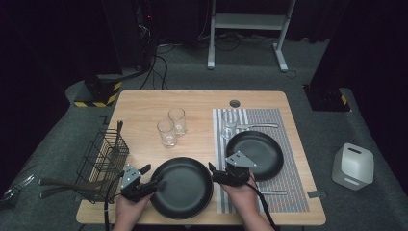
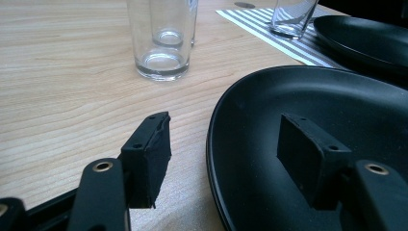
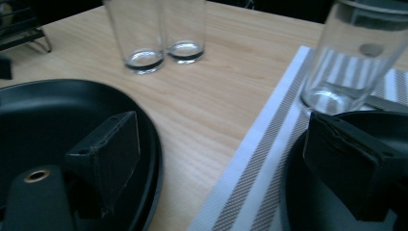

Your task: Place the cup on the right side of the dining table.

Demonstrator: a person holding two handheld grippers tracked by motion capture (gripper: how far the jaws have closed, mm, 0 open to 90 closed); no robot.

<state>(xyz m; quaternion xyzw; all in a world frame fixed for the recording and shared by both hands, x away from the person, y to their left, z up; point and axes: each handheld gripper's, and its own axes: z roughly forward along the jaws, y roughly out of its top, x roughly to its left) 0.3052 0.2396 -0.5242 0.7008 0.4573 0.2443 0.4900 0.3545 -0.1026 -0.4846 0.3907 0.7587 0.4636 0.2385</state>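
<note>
Two black plates are on the wooden table. The near plate (image 1: pixel 182 186) (image 2: pixel 312 96) (image 3: pixel 57 106) lies on bare wood. The other plate (image 1: pixel 255 154) (image 3: pixel 294 202) rests on a striped placemat (image 1: pixel 269 118) (image 3: pixel 260 159). My left gripper (image 1: pixel 153 175) (image 2: pixel 223 134) is open and straddles the near plate's left rim, one jaw over the wood and one over the plate. My right gripper (image 1: pixel 219 169) (image 3: pixel 221 134) is open too, between the plates, with one jaw above each rim. Nothing is gripped.
Two empty glasses (image 1: pixel 167 132) (image 2: pixel 161 43) (image 3: pixel 137 33) stand behind the near plate, and a third glass (image 1: pixel 229 123) (image 3: pixel 353 57) stands on the mat. Cutlery (image 1: pixel 260 126) lies on the mat. A wire basket (image 1: pixel 103 159) with utensils sits at the left edge.
</note>
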